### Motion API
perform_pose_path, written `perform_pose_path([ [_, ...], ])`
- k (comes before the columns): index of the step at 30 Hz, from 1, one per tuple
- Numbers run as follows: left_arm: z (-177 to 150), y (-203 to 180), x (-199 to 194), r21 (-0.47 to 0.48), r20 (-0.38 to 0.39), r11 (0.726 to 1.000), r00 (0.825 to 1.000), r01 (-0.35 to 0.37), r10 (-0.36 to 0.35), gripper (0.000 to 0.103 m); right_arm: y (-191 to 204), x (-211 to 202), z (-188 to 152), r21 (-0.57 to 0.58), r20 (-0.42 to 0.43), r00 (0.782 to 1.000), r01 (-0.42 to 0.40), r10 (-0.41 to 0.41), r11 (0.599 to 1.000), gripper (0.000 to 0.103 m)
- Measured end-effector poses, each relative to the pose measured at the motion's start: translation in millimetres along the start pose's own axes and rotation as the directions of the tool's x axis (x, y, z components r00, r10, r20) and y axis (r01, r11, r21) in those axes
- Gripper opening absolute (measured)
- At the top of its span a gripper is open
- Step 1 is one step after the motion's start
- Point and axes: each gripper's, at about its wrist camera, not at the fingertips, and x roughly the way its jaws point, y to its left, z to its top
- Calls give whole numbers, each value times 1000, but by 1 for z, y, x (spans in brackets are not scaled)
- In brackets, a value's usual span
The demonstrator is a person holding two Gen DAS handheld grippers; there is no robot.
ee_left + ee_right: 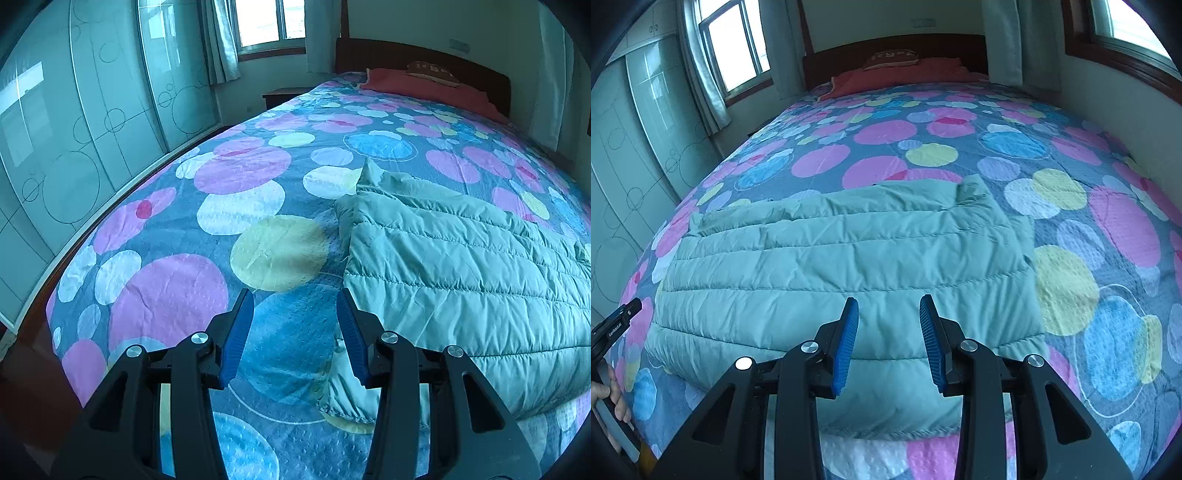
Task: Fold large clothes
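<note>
A pale green quilted jacket point(846, 266) lies folded into a rough rectangle on the bed; the left wrist view shows it on the right point(465, 266). My left gripper point(295, 299) hangs open above the bedspread, just left of the jacket's near corner, with nothing between its blue pads. Above the jacket's near edge my right gripper point(889, 304) stands open and empty, clear of the cloth. In the right wrist view the other gripper's black body point(613, 328) and a hand point(609, 398) show at the far left edge.
The bed carries a bedspread point(192, 229) of pink, blue and yellow circles. A red pillow point(905, 75) and dark headboard point(894, 46) are at the far end. Glass wardrobe doors point(74, 140) run along the left side; windows point(735, 44) sit behind.
</note>
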Motion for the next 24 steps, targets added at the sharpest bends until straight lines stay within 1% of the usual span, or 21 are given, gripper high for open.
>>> perform_pose_path([
  [6, 1, 3, 12, 3, -16, 1000, 999, -30, 30, 46, 40, 17, 8, -96, -3, 1000, 0, 0, 995, 35],
  [9, 4, 2, 14, 19, -2, 998, 998, -59, 59, 47, 57, 23, 13, -133, 0, 1000, 7, -7, 991, 35],
  [14, 9, -1, 18, 54, 19, 994, 995, -99, 98, 47, 77, 34, 20, -164, -3, 1000, 16, -16, 986, 35],
  [19, 12, -6, 23, 84, 25, 989, 993, -118, 117, 48, 96, 47, 27, -197, -6, 999, 31, -33, 980, 35],
  [24, 13, -8, 32, 93, 7, 989, 993, -119, 119, 48, 110, 62, 29, -243, -7, 998, 66, -69, 968, 35],
])
